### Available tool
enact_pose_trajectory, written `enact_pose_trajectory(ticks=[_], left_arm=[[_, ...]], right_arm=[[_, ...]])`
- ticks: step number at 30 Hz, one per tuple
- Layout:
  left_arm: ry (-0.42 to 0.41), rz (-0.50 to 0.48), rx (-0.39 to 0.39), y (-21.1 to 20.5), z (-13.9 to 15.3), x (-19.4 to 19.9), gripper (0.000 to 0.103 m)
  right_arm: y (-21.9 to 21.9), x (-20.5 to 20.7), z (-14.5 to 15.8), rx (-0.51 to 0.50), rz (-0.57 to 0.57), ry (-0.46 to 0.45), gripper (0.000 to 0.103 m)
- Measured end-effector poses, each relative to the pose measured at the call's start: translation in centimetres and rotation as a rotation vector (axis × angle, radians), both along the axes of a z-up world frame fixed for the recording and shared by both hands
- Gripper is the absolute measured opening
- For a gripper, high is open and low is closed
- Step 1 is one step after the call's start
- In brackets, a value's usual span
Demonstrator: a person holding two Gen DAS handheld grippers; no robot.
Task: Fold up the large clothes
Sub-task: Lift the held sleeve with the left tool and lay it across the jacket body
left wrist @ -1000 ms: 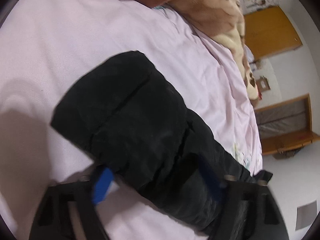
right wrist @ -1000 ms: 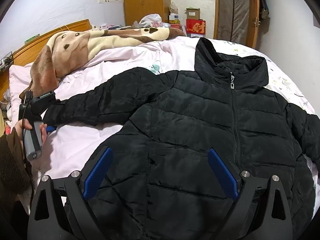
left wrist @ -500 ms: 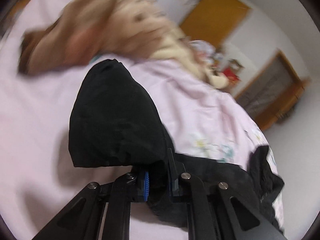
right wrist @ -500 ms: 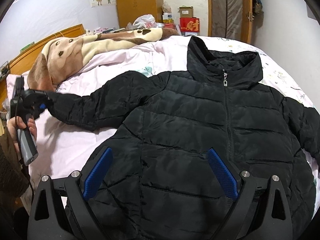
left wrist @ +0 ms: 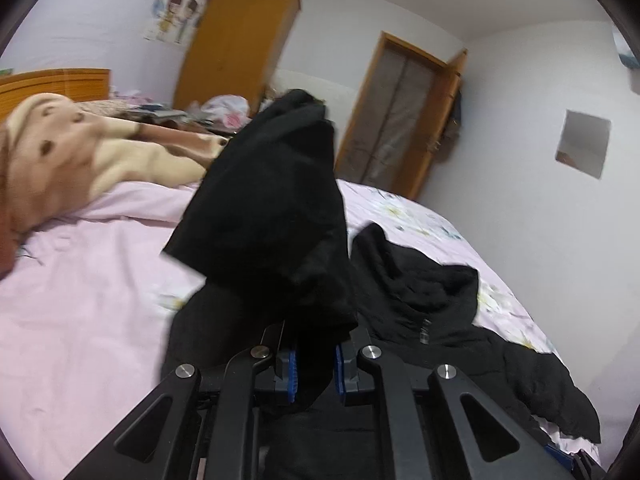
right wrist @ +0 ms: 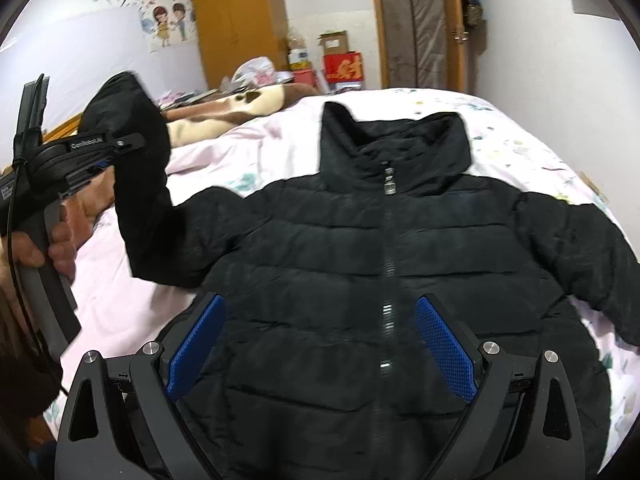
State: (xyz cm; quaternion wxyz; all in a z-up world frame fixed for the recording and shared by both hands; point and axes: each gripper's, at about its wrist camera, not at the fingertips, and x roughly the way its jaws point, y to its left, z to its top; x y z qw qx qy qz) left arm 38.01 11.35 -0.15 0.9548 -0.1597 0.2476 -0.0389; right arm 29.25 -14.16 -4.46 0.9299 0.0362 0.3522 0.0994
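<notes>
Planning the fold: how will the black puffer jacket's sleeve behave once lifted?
Probably floppy: the sleeve bends and droops either side of the left gripper shut on it. Likely light for its bulk, being puffy quilting. The jacket body seems to stay flat on the bed.

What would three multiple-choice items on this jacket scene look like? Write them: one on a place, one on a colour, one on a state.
1. Where does the black puffer jacket lie?
A. on the pink bed sheet
B. on the floor
C. over a chair

2. What colour are the right gripper pads?
A. red
B. blue
C. white

3. What is the left gripper doing?
A. hanging open
B. shut on the sleeve
C. shut on the zipper

Key: 1 A, the jacket is spread front up on the sheet; 2 B, both pads show blue; 3 B, the sleeve is pinched between its jaws and held up off the bed.
</notes>
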Motion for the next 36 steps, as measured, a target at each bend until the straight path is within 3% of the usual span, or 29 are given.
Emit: enact_pose_trajectory(ticks=[9, 17, 19, 23, 25, 27, 29, 32, 36], left_arm=[[0.035, -0.152, 0.067, -10.6, -1.6, 2.3, 0.014], [0.119, -0.242, 0.171, -17.8, -6.1, 3.8, 0.015], [0.147, -0.286, 0.162, -18.8, -7.3, 4.0, 0.017], [0.183, -0.347, 0.185, -20.4, -9.0, 3.9, 0.027], [0.188, -0.392, 0.175, -20.9, -9.5, 3.6, 0.039], [0.176, -0.434, 0.143, -20.9, -9.2, 3.1, 0.062], [0.143, -0.487, 0.126, -20.6, -8.4, 2.2, 0.070], [0.122, -0.511, 0.112, -19.5, -6.6, 1.2, 0.073], [0.087, -0.416, 0.079, -15.1, -3.9, -0.5, 0.073]], right_arm=[[-5.9, 0.4, -1.0, 0.020, -0.127, 0.009, 0.096], [-10.2, 0.7, -2.3, 0.030, -0.204, 0.030, 0.096], [-10.9, 0.8, -2.6, 0.031, -0.219, 0.036, 0.096], [-12.7, 1.0, -3.2, 0.054, -0.271, 0.050, 0.096], [-13.6, 1.1, -3.4, 0.068, -0.296, 0.049, 0.096], [-14.4, 1.5, -3.4, 0.074, -0.321, 0.048, 0.096], [-14.7, 2.1, -3.3, 0.079, -0.324, 0.044, 0.096], [-14.8, 3.4, -3.1, 0.090, -0.306, 0.029, 0.096], [-13.6, 6.7, -3.8, 0.103, -0.238, 0.045, 0.096]])
